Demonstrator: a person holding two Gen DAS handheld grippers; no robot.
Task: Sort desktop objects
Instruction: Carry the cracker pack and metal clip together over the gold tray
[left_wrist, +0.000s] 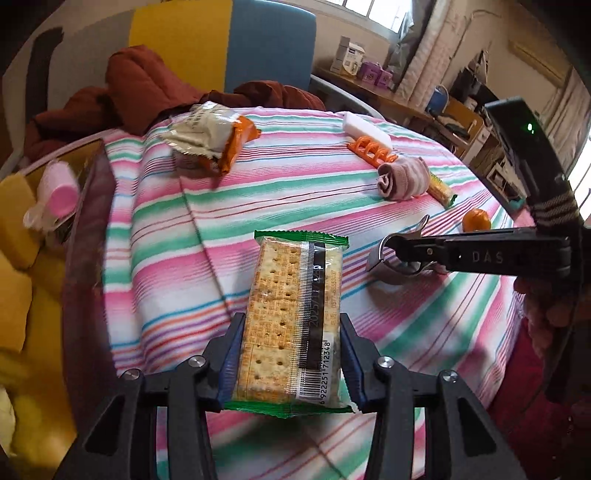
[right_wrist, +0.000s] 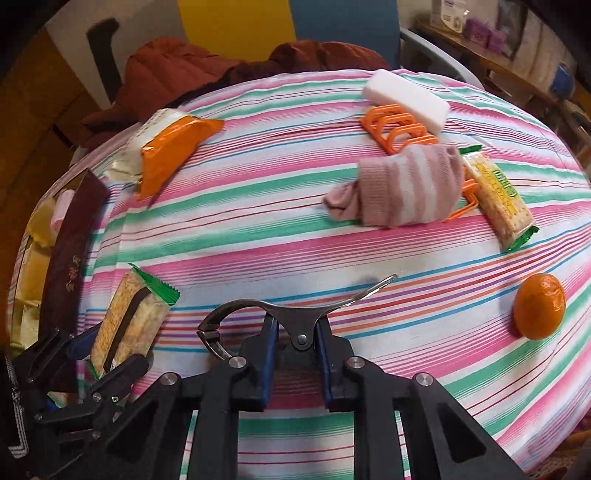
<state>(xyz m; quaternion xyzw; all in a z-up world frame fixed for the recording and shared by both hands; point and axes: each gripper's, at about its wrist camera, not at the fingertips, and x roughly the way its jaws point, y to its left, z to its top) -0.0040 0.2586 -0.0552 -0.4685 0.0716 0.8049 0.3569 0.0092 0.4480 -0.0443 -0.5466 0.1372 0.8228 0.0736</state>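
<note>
- Your left gripper (left_wrist: 291, 354) is clamped on the cracker packet (left_wrist: 291, 314) across its width, near the barcode end; the packet is lifted above the striped bench (left_wrist: 258, 192), its far end pointing up the frame.
- Your right gripper (right_wrist: 295, 339) is closed on the metal clip (right_wrist: 280, 314) at its pivot, with the curved jaw at left and the long handle reaching toward the right of the frame.
- The likely destination is the dark box (left_wrist: 85, 229) at the left edge of the left wrist view, where yellow sponges (left_wrist: 14, 206) and a pink bottle (left_wrist: 59, 188) already lie.
- Swing the packet left and keep it level; the crackers are brittle, so don't squeeze harder.
- Clear the box's near wall before you lower, then release only when the packet rests on something.
- Hold the clip steady and away from the left gripper's path, since the two sit close together.
- Left to sort on the bench: orange snack bag (right_wrist: 166, 155), rolled sock (right_wrist: 399, 184), second cracker packet (right_wrist: 498, 195), tangerine (right_wrist: 539, 306), orange rack (right_wrist: 399, 129), white block (right_wrist: 406, 96).
</note>
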